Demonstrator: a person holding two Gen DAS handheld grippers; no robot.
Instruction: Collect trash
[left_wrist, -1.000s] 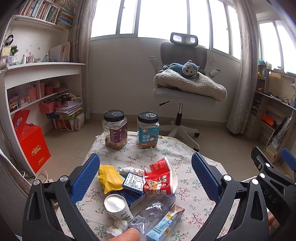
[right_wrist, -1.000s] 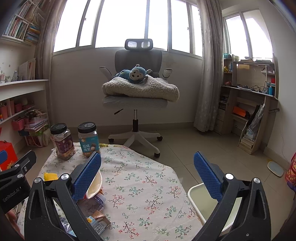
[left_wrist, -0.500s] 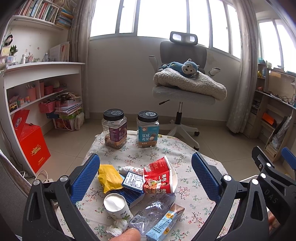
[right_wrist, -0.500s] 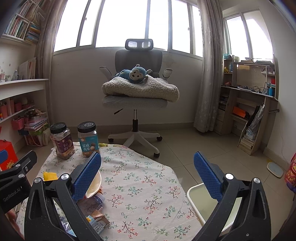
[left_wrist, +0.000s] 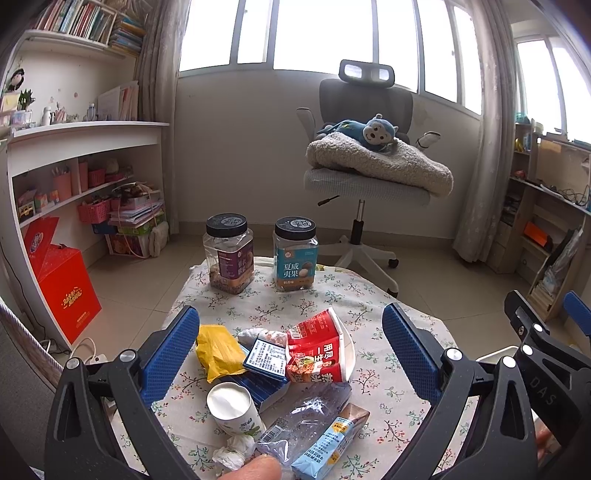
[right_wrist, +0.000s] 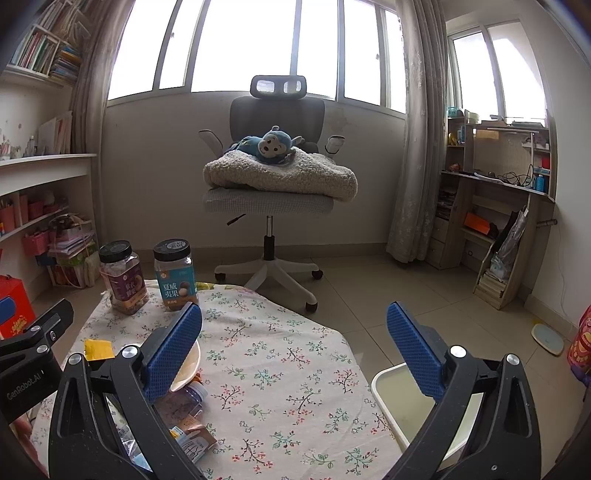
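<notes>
Floral cloth covers the low table (left_wrist: 373, 295), which fills the near half of both views. Beyond its far edge stands a grey office chair (left_wrist: 364, 110) carrying a cream blanket (left_wrist: 384, 164) and a blue toy monkey (left_wrist: 373, 131). A white bin (right_wrist: 397, 398) sits on the floor just beside the table's right edge, seen in the right wrist view between the fingers of the right gripper (right_wrist: 293, 349). That gripper hangs with its jaws spread wide and nothing between them, above the bare right part of the cloth. The left gripper (left_wrist: 290, 349) is likewise spread wide and holds nothing; the trash lies on the cloth below the gap between its blue pads.

Two black-lidded jars stand at the far side of the table: a purple-label jar (left_wrist: 229, 254) on the left and a teal-label jar (left_wrist: 295, 254) to its right, a little apart. The trash is heaped on the near left part of the table. A red and white noodle cup (left_wrist: 321, 350) lies on its side, with a blue box (left_wrist: 264, 363) touching it on the left and a yellow wrapper (left_wrist: 218, 347) further left. Nearer are a crushed clear bottle (left_wrist: 306, 417), a white paper cup (left_wrist: 232, 406), a light blue sachet (left_wrist: 325, 446) and a crumpled tissue (left_wrist: 232, 450) at the near edge.
</notes>
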